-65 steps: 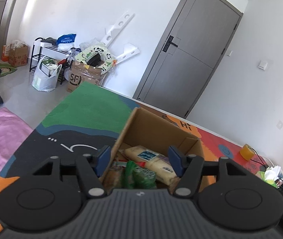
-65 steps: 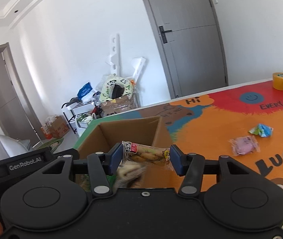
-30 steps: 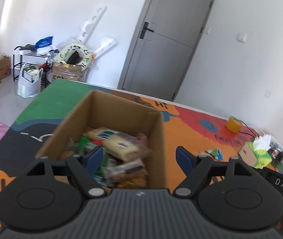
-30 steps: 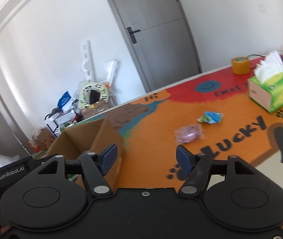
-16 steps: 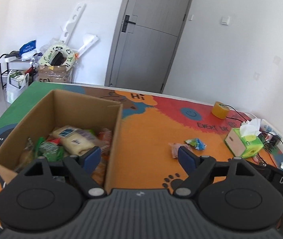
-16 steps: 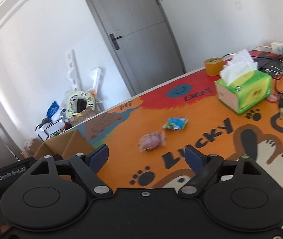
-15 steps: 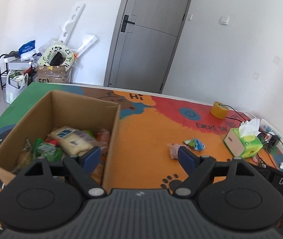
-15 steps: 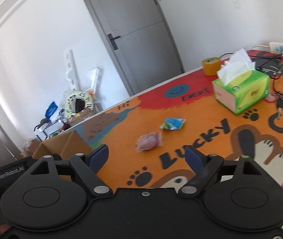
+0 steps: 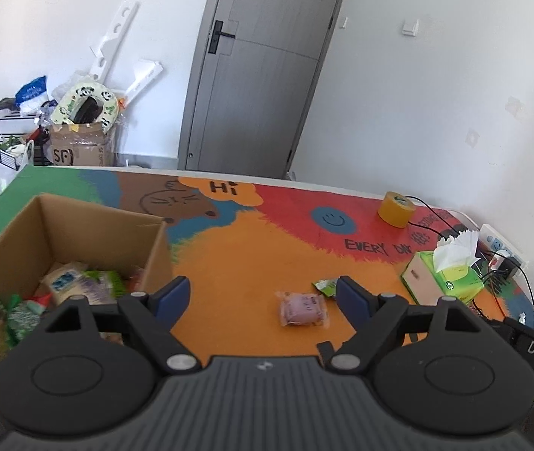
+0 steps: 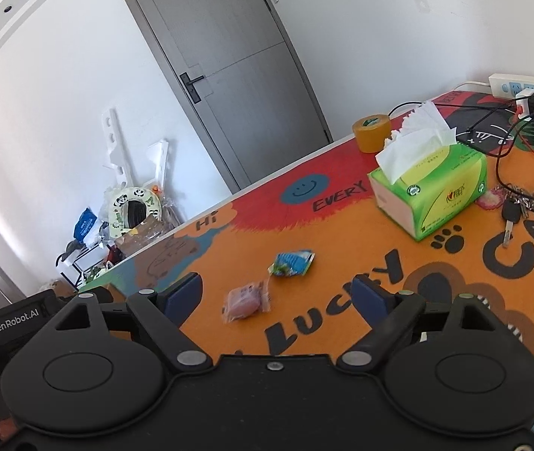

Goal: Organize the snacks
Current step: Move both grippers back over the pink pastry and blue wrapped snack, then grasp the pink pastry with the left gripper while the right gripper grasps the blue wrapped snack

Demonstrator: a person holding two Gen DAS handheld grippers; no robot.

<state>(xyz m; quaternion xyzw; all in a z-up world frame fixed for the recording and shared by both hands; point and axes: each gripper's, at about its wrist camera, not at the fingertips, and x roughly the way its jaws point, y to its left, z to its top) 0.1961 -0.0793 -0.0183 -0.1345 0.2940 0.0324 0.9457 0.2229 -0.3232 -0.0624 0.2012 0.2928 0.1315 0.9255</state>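
Both the left gripper (image 9: 263, 295) and the right gripper (image 10: 278, 293) have jaws wide apart, nothing between them; the right jaws have just been opening. Just ahead on the mat (image 10: 342, 233) lies a pink snack packet (image 10: 245, 301), then a green-blue packet (image 10: 291, 263). The cardboard box (image 9: 79, 225) at left holds more snacks.

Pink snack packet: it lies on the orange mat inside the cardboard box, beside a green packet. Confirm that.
Wrong place. The pink snack packet lies on the orange mat outside the cardboard box, beside the green packet, as the left wrist view shows.
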